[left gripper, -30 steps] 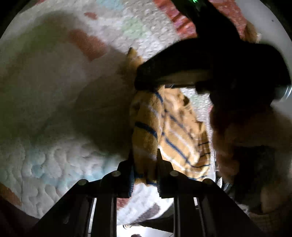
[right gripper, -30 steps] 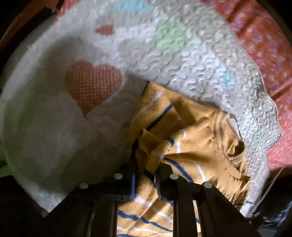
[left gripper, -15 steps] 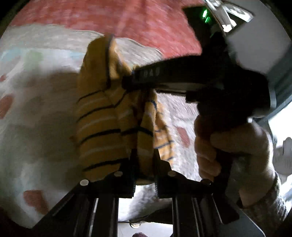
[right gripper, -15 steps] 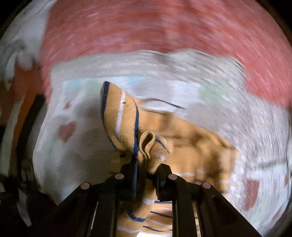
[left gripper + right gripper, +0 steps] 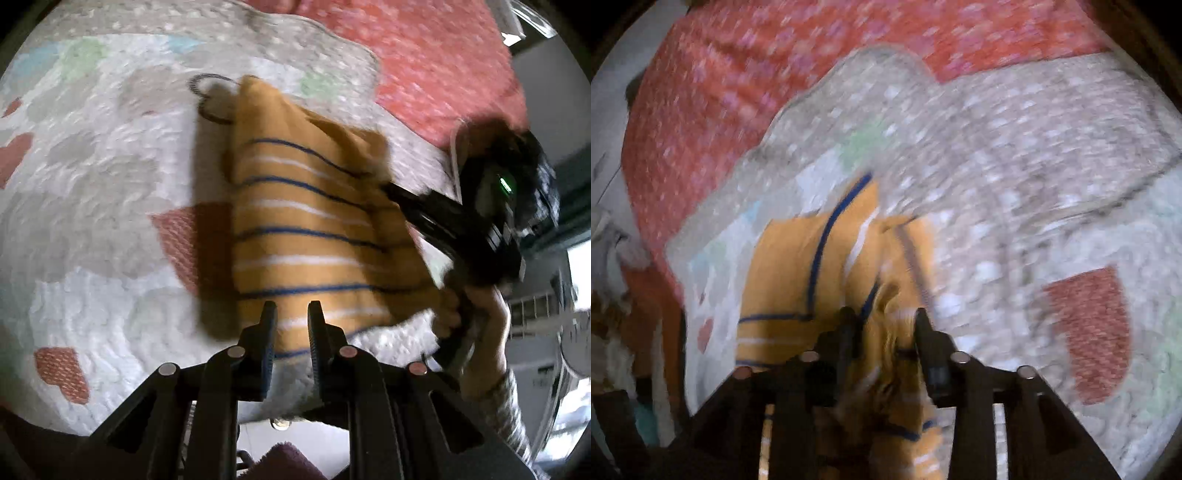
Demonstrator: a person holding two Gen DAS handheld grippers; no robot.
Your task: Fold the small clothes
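Note:
A small mustard-yellow garment with blue and white stripes (image 5: 306, 236) lies spread on a white quilt with hearts (image 5: 92, 206). My left gripper (image 5: 291, 317) hovers over its near hem, jaws slightly apart with nothing between them. My right gripper (image 5: 882, 321) shows in the left wrist view (image 5: 391, 192) at the garment's right edge. In the right wrist view, bunched yellow fabric (image 5: 890, 314) sits between its parted fingers; the frame is blurred.
A red speckled bedspread (image 5: 424, 66) lies beyond the quilt. A dark ring-shaped loop (image 5: 212, 98) lies on the quilt at the garment's far corner. The quilt's near edge (image 5: 258, 413) drops off below my left gripper. Room furniture stands at the far right (image 5: 546, 325).
The garment was held up bunched by both grippers. It now lies spread on the quilt. My left gripper has let go of it and my right gripper's jaws have widened.

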